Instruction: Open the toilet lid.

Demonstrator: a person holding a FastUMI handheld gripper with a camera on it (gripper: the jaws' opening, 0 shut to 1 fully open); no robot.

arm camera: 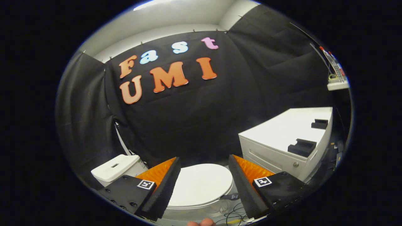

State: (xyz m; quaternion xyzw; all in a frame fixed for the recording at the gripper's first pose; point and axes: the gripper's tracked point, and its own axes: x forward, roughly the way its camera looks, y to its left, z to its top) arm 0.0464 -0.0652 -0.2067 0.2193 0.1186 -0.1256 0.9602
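The toilet lid (pixel 201 183) is still lying flat and closed, so the whole lift is left to do. The tool (pixel 204 175) is hovering above it, fingers spread wide and gripping nothing; the lid is showing between them. The tank (pixel 114 168) is sitting to the left, a white cabinet (pixel 282 138) to the right.
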